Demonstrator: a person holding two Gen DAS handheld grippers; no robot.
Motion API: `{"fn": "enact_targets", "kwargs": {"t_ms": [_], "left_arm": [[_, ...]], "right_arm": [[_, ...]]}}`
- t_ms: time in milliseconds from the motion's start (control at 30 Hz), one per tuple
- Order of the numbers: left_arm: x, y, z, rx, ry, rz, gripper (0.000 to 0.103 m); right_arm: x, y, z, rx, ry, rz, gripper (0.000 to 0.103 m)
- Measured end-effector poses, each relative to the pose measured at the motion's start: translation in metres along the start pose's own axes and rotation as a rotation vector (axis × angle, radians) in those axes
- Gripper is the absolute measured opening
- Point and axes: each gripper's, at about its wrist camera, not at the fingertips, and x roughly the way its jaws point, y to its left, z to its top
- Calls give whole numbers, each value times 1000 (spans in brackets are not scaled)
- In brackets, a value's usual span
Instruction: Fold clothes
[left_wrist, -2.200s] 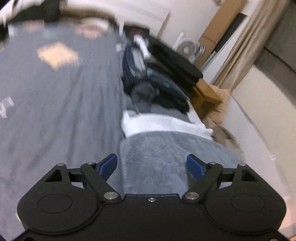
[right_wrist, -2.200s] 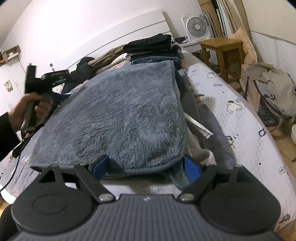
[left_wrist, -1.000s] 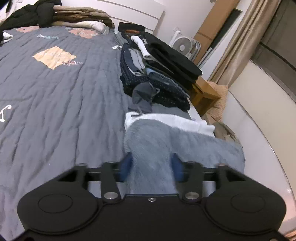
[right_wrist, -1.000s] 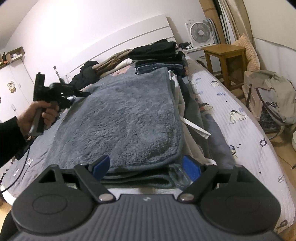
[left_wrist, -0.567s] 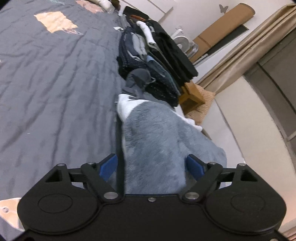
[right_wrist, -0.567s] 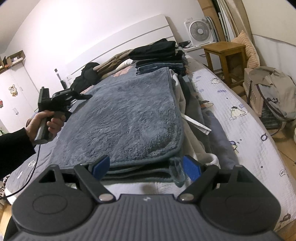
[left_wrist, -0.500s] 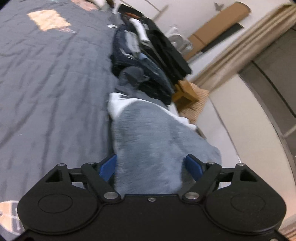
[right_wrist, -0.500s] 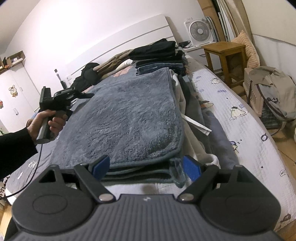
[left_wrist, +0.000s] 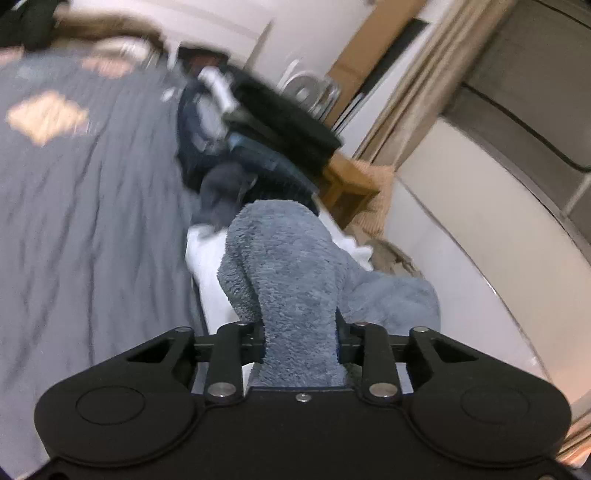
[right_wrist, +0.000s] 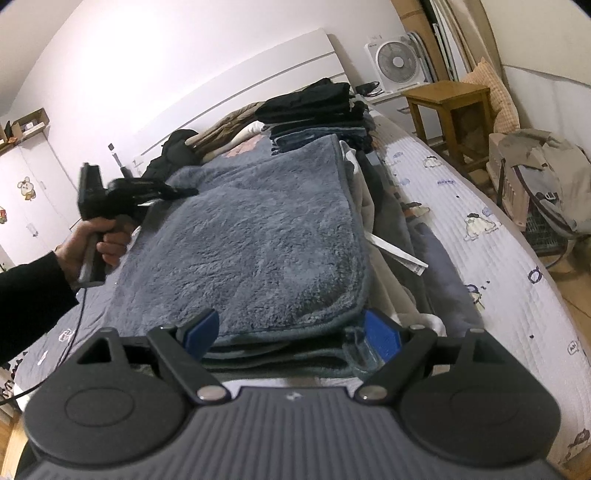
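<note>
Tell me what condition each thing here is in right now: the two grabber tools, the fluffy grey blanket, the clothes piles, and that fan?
Left gripper: shut on the grey fleece, bunching it upward.
Right gripper: open, at the fleece's near edge, gripping nothing.
Grey fleece: folded in layers, lying flat on the bed.
Dark clothes stack: folded, piled by the headboard.
Fan: too unclear to tell whether it is running.

Bed (right_wrist: 491, 236) under grey quilt (left_wrist: 85, 206), fleece blanket (right_wrist: 258, 229), folded clothes stack (right_wrist: 317, 107).
</note>
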Motion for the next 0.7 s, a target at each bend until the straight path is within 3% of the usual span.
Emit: {"fn": "enact_targets", "kwargs": {"t_ms": [167, 367, 433, 500, 633, 700], "left_arm": [[-26, -15, 6, 56, -57, 2, 25], [-36, -5, 3, 18, -96, 27, 25], [-31, -1, 0, 11, -74, 73, 31], [-27, 2, -3, 4, -51, 119, 50], [-20, 9, -8, -7, -11, 208, 56], [-35, 6, -7, 16, -31, 223, 60]], "right_arm": [[-2, 4, 2, -8, -16, 7, 86], [-2, 7, 2, -27, -19, 10, 86], [-2, 6, 3, -28, -18, 5, 86], [-1, 6, 3, -29, -17, -1, 86], [-8, 3, 7, -24, -29, -5, 86], [-11, 1, 10, -18, -40, -2, 86]]}}
